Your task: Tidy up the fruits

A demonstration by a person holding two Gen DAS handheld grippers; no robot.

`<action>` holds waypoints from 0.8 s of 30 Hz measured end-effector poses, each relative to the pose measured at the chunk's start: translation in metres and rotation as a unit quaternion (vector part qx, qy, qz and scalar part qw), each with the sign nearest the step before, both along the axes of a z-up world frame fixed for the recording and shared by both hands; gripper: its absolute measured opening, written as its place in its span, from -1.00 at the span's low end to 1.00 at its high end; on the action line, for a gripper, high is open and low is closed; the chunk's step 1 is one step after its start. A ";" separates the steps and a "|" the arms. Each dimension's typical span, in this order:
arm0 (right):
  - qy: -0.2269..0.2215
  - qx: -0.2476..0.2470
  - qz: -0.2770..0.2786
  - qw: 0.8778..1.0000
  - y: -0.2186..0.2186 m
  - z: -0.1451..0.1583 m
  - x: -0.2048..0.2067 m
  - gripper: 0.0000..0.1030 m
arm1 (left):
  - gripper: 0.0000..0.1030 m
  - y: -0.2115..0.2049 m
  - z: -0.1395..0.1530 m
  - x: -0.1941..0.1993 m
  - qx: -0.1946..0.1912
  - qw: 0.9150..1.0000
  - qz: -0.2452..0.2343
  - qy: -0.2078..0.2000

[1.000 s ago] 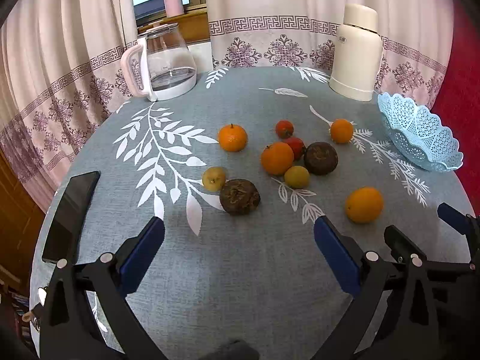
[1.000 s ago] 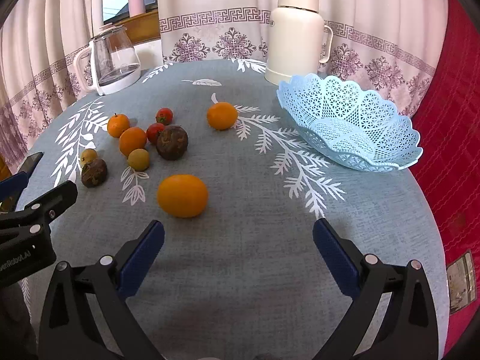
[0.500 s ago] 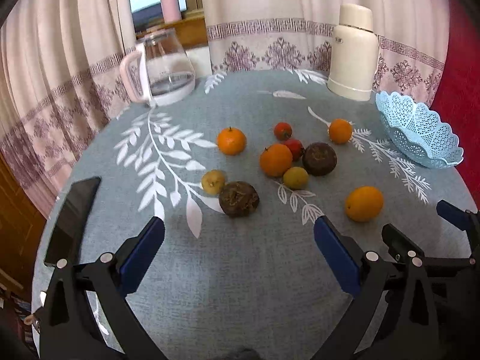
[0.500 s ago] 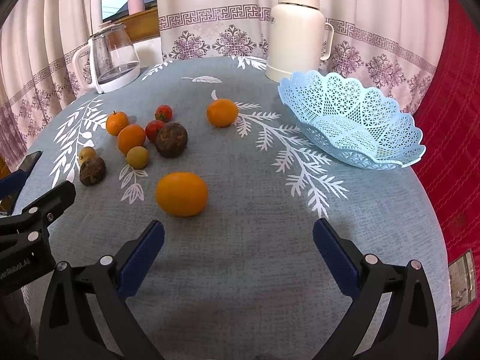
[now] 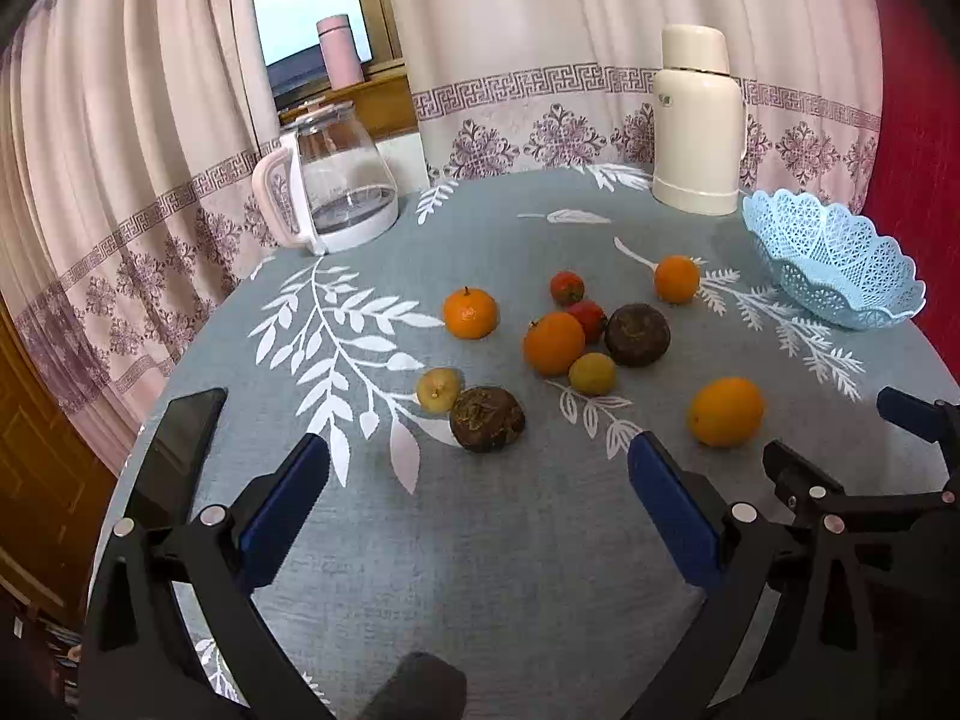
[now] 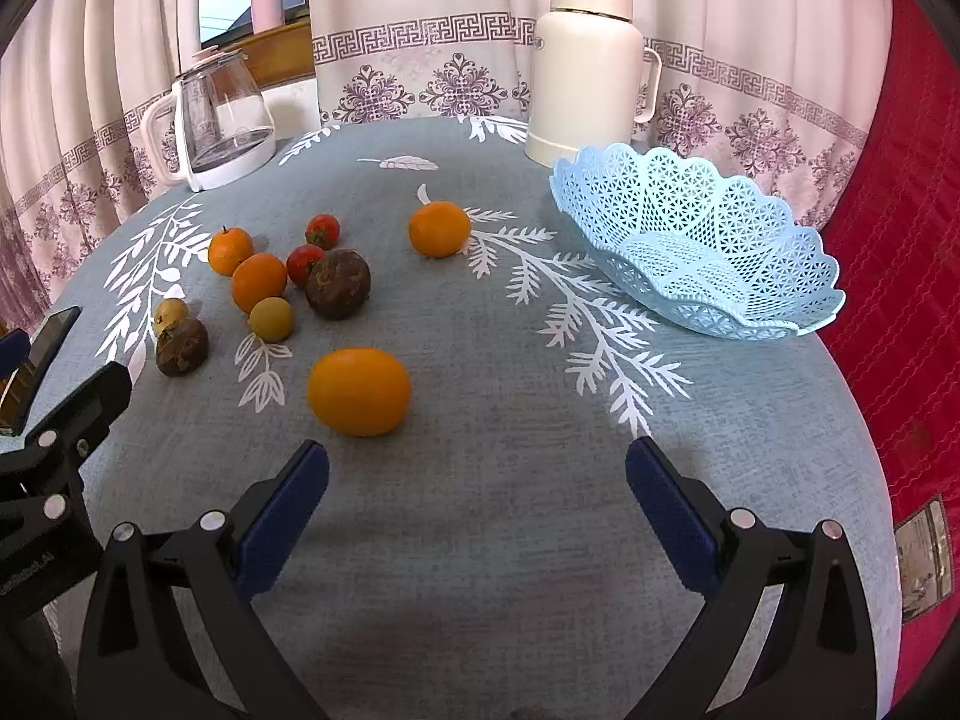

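Several fruits lie loose on the round grey tablecloth: a large orange (image 6: pixel 359 391) nearest me, a dark brown fruit (image 5: pixel 487 418) beside a small yellow one (image 5: pixel 438 388), and a cluster with an orange (image 5: pixel 553 342), red fruits (image 5: pixel 587 317), a dark round fruit (image 5: pixel 636 335) and a yellow-green one (image 5: pixel 591 372). The light blue lattice basket (image 6: pixel 702 240) stands empty at the right. My left gripper (image 5: pixel 477 501) is open and empty just short of the dark brown fruit. My right gripper (image 6: pixel 477 501) is open and empty, with the large orange just beyond its left finger.
A glass kettle (image 5: pixel 333 186) stands at the back left and a cream thermos (image 6: pixel 585 63) at the back, behind the basket. A black phone (image 5: pixel 177 450) lies at the table's left edge. Curtains ring the table; a red surface lies to the right.
Both grippers have tilted up and drawn a little closer to the fruits. The fruits and the basket have not moved.
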State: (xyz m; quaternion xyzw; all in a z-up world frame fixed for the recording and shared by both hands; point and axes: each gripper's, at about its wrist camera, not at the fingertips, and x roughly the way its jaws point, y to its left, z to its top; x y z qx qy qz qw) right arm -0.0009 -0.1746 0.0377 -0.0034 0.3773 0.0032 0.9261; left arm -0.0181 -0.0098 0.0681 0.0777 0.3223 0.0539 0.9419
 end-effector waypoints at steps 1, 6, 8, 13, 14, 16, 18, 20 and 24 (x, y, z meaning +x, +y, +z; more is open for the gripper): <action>0.000 -0.001 0.000 1.000 0.000 0.000 0.000 0.91 | 0.95 0.002 -0.001 0.001 -0.003 1.000 0.003 0.005; 0.002 -0.002 -0.001 1.000 0.000 0.000 0.001 0.91 | 0.95 0.015 -0.012 0.010 -0.021 0.999 0.025 0.038; 0.006 -0.003 -0.001 1.000 0.000 -0.001 0.002 0.91 | 0.95 0.020 -0.018 0.015 -0.028 0.998 0.033 0.055; 0.026 -0.013 -0.001 1.000 0.002 -0.008 0.006 0.91 | 0.95 0.028 -0.038 0.025 -0.036 0.994 0.041 0.095; 0.031 -0.015 0.000 0.999 0.003 -0.010 0.007 0.91 | 0.95 0.029 -0.042 0.027 -0.039 0.993 0.042 0.103; 0.048 -0.020 0.007 0.999 0.006 -0.014 0.011 0.91 | 0.95 0.033 -0.048 0.030 -0.048 0.991 0.044 0.118; 0.060 -0.023 0.010 0.998 0.008 -0.017 0.014 0.91 | 0.95 0.036 -0.051 0.032 -0.057 0.989 0.047 0.126; 0.075 -0.023 0.014 0.997 0.009 -0.021 0.018 0.91 | 0.95 0.038 -0.055 0.033 -0.064 0.988 0.048 0.133; 0.096 0.000 0.019 0.995 0.004 -0.026 0.022 0.91 | 0.95 0.041 -0.058 0.033 -0.078 0.987 0.050 0.134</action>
